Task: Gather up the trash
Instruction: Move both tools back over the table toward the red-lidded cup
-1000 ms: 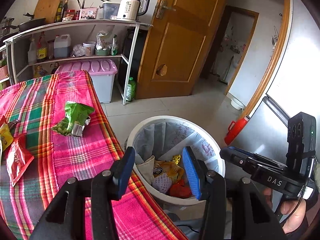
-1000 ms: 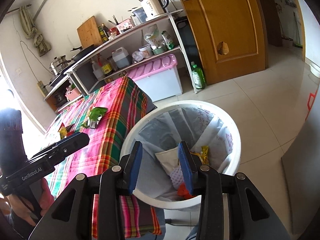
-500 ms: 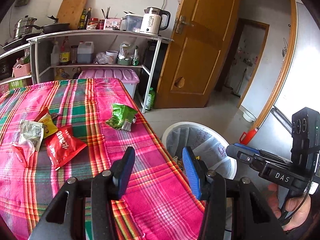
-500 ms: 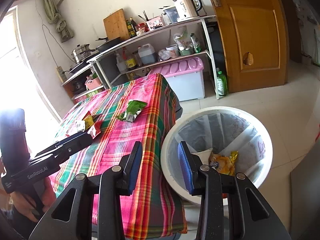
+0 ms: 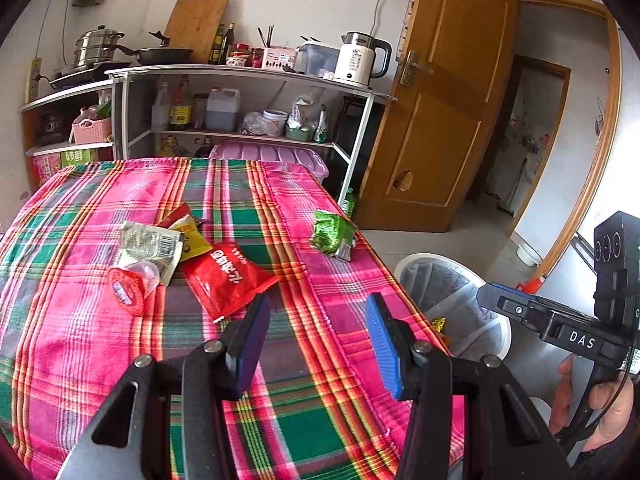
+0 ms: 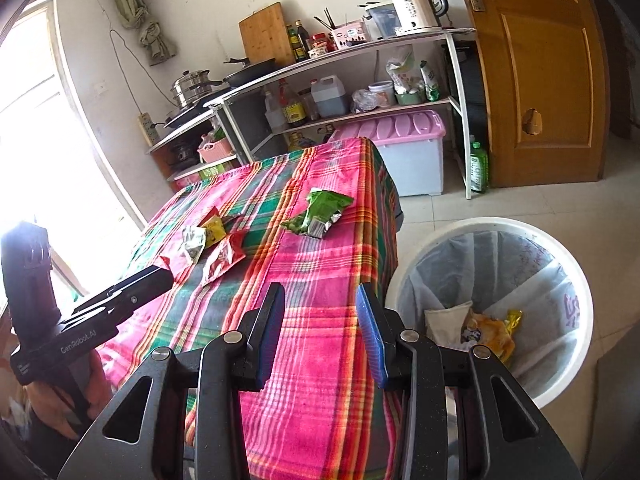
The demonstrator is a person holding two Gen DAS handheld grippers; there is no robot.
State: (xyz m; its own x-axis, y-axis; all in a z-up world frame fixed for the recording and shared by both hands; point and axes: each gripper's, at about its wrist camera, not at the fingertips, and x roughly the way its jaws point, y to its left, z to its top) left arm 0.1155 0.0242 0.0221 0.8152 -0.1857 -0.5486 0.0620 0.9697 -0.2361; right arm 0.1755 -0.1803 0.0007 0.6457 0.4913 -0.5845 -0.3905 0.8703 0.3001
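A plaid-clothed surface [image 5: 100,360] filled the kitchen; a white bin [image 6: 576,280] stood off its right edge. Wrappers [image 5: 228,276] lay mid-surface, a green packet [image 5: 332,234] near that edge. Both the left gripper [image 5: 316,344] and right gripper [image 6: 320,332] hovered with fingers spread, empty.

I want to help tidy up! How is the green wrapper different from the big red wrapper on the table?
The green wrapper is crumpled and bunched up; the red wrapper lies flatter. The green wrapper sits alone near the table edge by the trash bin; the red wrapper lies against a pile of other wrappers. The red wrapper has white writing; the green wrapper shows silver foil at one end. Both are still on the plaid tablecloth, with neither gripper holding them.
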